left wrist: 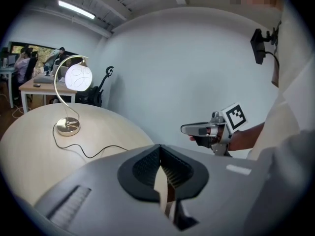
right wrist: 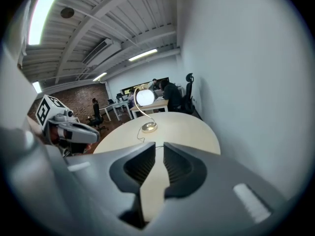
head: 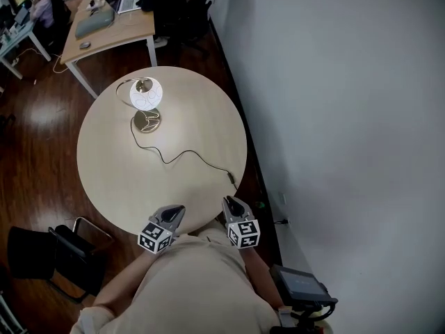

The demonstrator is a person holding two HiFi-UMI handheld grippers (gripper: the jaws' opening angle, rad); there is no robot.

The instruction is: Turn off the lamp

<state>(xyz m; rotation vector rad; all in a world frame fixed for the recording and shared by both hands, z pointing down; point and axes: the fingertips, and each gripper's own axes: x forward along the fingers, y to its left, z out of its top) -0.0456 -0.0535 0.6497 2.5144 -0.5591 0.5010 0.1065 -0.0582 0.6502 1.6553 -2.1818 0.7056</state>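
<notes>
The lamp stands at the far left of the round wooden table (head: 118,179). Its white globe (head: 146,93) glows on a curved gold stem over a round gold base (head: 147,121). A black cord (head: 188,156) runs from the base to the table's right edge. The lamp (left wrist: 74,90) shows at the left in the left gripper view, and the lamp (right wrist: 145,107) shows small and far off in the right gripper view. My left gripper (head: 178,209) hangs over the near edge, tips together, empty. My right gripper (head: 228,202) is beside it, jaws a narrow gap apart, nothing between them.
A white wall runs along the table's right side. A black chair (head: 49,256) stands on the dark wood floor at the near left. Desks with laptops (head: 111,19) and seated people are beyond the table. A black device (head: 302,287) sits at the lower right.
</notes>
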